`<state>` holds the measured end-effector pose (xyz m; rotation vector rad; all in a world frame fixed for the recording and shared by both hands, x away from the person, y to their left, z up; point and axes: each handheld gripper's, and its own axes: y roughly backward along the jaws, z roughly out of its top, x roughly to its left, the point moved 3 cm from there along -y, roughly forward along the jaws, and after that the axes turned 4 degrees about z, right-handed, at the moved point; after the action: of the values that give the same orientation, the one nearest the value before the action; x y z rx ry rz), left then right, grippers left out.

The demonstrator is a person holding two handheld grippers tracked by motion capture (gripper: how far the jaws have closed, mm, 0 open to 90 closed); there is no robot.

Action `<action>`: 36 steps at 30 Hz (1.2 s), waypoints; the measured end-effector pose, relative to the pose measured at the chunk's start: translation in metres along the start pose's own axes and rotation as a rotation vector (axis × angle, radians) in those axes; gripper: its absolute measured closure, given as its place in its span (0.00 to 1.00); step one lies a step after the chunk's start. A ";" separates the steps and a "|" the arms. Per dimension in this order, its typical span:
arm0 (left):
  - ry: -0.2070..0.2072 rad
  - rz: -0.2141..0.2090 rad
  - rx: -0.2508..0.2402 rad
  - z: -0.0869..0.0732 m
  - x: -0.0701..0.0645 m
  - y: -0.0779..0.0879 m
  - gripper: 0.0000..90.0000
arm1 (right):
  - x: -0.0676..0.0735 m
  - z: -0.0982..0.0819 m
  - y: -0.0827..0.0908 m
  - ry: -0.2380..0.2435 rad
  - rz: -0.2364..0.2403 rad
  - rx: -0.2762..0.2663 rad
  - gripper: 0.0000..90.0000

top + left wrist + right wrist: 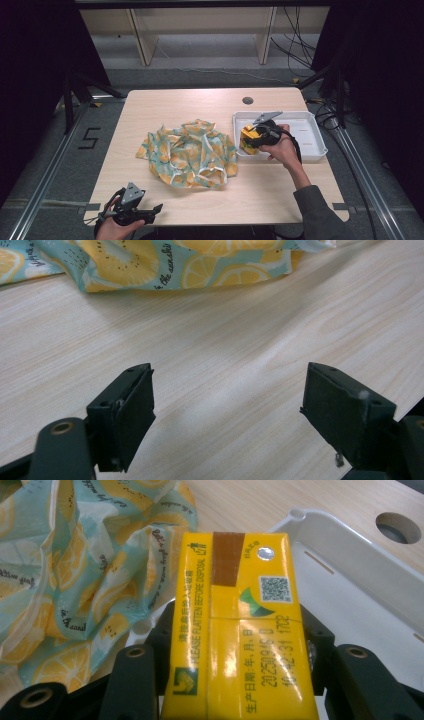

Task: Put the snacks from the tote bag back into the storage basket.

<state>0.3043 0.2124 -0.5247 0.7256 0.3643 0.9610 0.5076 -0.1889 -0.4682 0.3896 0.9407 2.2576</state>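
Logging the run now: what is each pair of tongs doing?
Left tongs: open, nothing between them, above the table.
Right tongs: shut on the yellow carton, at the white tray.

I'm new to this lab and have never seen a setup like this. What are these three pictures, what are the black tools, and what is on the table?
There is no robot here: a person holds a hand-held two-jaw gripper in each hand. The high view looks down on the wooden table from above the person's side. The other two pictures come from a camera riding on each gripper, looking along its black jaws.

On the table lie a crumpled cloth with a lemon print and a white plastic tray.

The right gripper, over the tray's left end, is shut on a yellow drink carton; its own view shows the carton clamped between the jaws. The left gripper sits at the table's near edge with its jaws wide open and nothing between them, the cloth lying ahead of it.
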 end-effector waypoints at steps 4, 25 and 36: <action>0.008 -0.006 0.001 0.000 0.000 0.000 0.23 | -0.001 0.004 0.003 -0.039 -0.013 -0.046 0.44; 0.012 0.000 -0.011 0.000 -0.001 -0.001 0.22 | 0.023 0.012 0.062 -0.018 0.030 -0.191 0.62; 0.007 -0.008 -0.021 0.001 -0.001 -0.001 0.22 | 0.038 -0.004 0.049 0.053 0.051 -0.113 0.97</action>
<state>0.3046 0.2106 -0.5251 0.7012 0.3618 0.9586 0.4551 -0.1916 -0.4350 0.3086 0.8331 2.3654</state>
